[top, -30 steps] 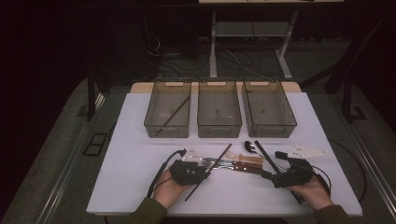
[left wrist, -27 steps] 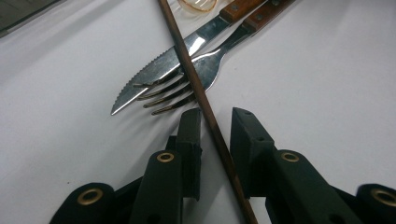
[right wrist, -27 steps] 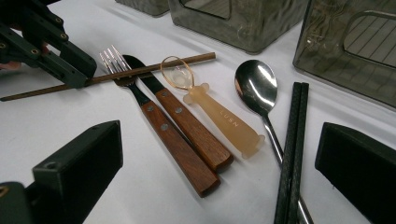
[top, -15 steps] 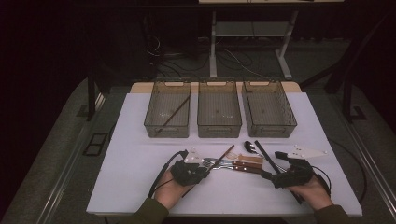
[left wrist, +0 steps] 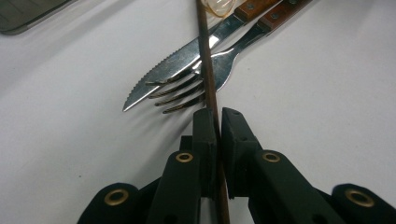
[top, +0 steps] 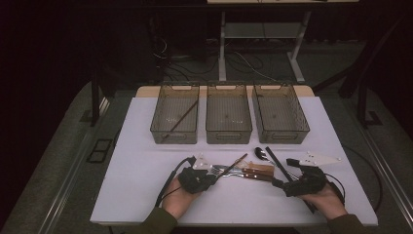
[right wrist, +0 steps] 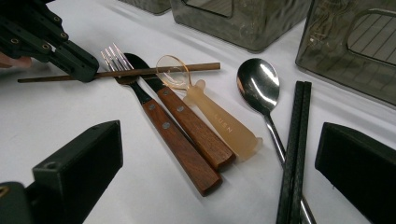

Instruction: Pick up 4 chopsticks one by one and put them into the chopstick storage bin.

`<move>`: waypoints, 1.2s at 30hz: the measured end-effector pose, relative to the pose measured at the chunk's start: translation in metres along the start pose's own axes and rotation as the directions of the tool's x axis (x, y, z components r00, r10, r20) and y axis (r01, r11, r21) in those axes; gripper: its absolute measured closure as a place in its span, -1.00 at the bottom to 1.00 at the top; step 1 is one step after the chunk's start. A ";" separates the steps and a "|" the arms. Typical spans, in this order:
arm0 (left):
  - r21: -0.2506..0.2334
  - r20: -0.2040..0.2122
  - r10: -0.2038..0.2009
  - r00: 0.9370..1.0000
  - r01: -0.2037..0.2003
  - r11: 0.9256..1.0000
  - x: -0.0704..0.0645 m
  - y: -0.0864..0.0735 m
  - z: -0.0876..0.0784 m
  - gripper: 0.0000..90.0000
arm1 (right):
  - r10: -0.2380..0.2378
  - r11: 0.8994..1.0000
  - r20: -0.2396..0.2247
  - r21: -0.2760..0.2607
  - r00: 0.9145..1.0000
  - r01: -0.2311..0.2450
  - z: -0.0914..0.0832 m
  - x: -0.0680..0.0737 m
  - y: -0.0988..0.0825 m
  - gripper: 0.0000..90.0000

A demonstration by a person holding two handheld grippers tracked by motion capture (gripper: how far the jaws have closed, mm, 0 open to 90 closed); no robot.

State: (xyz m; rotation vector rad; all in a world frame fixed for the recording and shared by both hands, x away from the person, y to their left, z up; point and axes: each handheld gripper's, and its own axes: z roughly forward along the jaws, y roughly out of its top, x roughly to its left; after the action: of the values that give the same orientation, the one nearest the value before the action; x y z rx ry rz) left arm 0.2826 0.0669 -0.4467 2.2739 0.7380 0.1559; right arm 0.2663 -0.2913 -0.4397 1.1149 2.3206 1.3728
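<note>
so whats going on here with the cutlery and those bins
A person at a white table works with a gripper in each hand. The left gripper has just been closing and its jaws now pinch a brown chopstick that lies across a fork and a serrated knife. The right gripper stands open beside a pair of black chopsticks, holding nothing. A metal spoon and a translucent spoon also wait. Three bins sit behind; the left bin holds one brown chopstick.
</note>
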 end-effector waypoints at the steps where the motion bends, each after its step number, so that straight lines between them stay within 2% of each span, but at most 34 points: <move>1: 0.001 0.000 0.004 1.000 -0.004 1.000 0.000 0.000 0.000 0.90 | 0.000 1.000 0.000 -0.001 1.000 0.000 0.000 0.000 0.000 -0.99; 9: 0.000 -0.010 0.005 1.000 -0.005 1.000 0.000 0.001 -0.003 0.90 | -0.002 1.000 -0.001 -0.003 1.000 0.002 -0.001 0.000 0.000 -0.99; 22: -0.018 0.005 0.006 1.000 -0.006 1.000 0.004 0.002 -0.014 0.90 | -0.002 1.000 -0.002 -0.003 1.000 0.002 -0.001 0.000 0.000 -0.99; 36: -0.066 0.000 -0.025 1.000 0.025 0.998 0.013 0.001 -0.030 0.91 | -0.001 1.000 -0.004 -0.005 1.000 0.001 -0.001 0.000 0.001 -0.99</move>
State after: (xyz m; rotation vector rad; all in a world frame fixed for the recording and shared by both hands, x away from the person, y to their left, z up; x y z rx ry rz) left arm 0.2843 0.0923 -0.4254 2.2017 0.7508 0.1668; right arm 0.2657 -0.2917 -0.4386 1.1110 2.3185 1.3813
